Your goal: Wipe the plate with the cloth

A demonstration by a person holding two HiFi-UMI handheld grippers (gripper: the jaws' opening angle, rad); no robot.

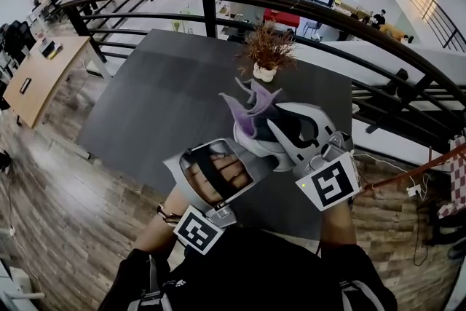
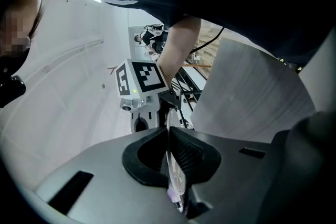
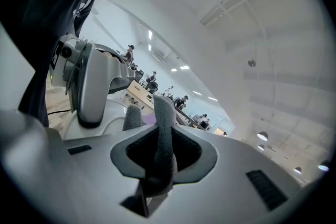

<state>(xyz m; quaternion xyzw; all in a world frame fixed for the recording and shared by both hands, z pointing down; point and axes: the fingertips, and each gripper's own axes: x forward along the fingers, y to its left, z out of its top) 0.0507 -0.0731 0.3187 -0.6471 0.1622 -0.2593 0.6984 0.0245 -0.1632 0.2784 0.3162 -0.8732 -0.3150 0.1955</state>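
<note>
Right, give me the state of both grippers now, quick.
The left gripper is shut on the edge of the plate.
The right gripper is shut on the cloth.

1. No word, number or brand name can be read in any view.
2. The only printed signs are black-and-white square code patterns without letters. One is on the left marker cube (image 1: 198,231), behind the left gripper's (image 2: 171,157) fingers (image 2: 197,152). The other is on the right marker cube (image 1: 331,184), behind the right gripper's (image 3: 157,157) fingers.
</note>
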